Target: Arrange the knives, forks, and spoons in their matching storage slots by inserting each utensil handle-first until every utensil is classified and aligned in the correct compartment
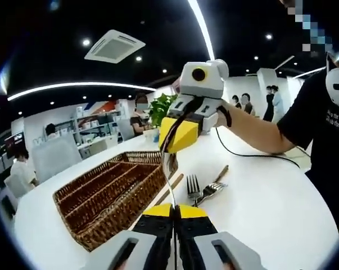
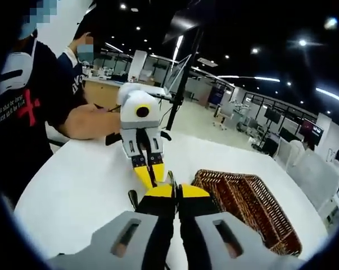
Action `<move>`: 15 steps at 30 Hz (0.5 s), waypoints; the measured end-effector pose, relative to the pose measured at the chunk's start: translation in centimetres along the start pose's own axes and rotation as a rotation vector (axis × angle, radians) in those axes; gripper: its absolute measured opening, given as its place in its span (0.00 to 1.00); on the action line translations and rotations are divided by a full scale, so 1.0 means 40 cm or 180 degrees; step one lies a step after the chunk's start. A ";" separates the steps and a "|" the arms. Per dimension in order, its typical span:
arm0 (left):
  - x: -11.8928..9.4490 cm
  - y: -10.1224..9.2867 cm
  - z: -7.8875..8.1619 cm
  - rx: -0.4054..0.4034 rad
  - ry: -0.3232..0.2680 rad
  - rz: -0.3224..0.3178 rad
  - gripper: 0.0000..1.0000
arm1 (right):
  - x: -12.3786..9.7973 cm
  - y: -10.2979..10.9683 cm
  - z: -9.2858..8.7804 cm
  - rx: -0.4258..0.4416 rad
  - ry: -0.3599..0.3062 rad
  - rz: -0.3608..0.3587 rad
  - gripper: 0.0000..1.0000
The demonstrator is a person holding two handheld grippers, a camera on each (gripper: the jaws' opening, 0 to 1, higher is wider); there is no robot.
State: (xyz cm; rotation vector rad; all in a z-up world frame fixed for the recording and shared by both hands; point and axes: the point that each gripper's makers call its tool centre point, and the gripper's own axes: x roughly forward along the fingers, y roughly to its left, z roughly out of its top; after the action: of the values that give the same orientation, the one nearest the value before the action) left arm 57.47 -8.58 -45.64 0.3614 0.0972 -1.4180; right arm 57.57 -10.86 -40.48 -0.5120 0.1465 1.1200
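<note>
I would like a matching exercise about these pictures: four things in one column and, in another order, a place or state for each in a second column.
Things:
1. wicker tray
2. two forks
3. left gripper
4. right gripper

Places or states:
A. lying on the white table, right of the tray in the left gripper view
B. shut on one end of a utensil, at the bottom of the left gripper view
C. brown, with long compartments
D. shut on the other end of that utensil, held in a person's hand

Pairs: 1-C, 2-A, 3-B, 4-D
</note>
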 end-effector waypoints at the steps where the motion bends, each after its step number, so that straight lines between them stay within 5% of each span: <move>1: -0.003 0.000 -0.001 0.0085 0.0023 0.0007 0.00 | 0.000 0.005 -0.006 0.0015 0.0013 0.0024 0.01; 5: -0.007 -0.005 -0.008 0.0156 0.0082 -0.0019 0.00 | 0.004 0.025 -0.036 -0.0098 0.0045 0.0046 0.02; 10: 0.018 -0.038 -0.018 0.0220 0.0240 -0.0151 0.00 | -0.021 0.038 -0.107 0.0163 0.0165 -0.0058 0.02; 15: 0.022 -0.074 0.001 0.0249 0.0208 -0.0309 0.00 | -0.057 0.067 -0.104 0.0310 -0.0037 -0.0202 0.02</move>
State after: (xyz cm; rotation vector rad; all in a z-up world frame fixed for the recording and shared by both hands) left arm 54.72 -9.75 -46.40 0.4730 0.1138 -1.5091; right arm 54.79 -13.75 -44.14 -0.4205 0.1728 1.0485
